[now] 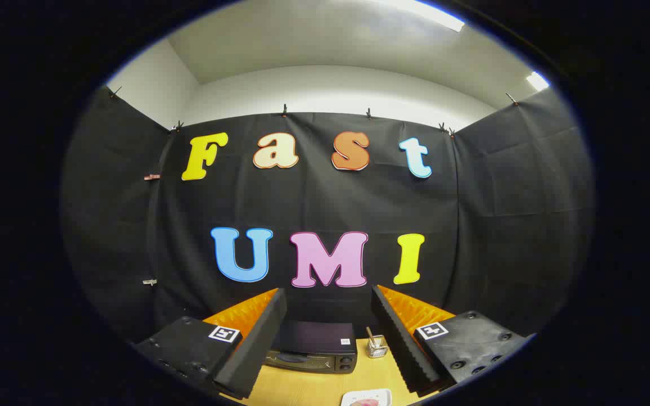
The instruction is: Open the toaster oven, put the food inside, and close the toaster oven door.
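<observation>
Resting on the wooden table [325, 386], the toaster oven [313, 354] faces the parted hand-held gripper [328, 361].

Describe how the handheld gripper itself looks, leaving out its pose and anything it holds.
The gripper has two long, wedge-shaped fingers with ridged inner faces. Each finger sits on a blocky mount studded with round screw holes. A small square black-and-white marker is stuck on top of each mount. No cables are visible.

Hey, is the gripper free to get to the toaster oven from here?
Probably yes. The gripper is open and holds nothing, and the toaster oven sits beyond its fingers with bare table between; the plate lies nearer, off to one side.
</observation>
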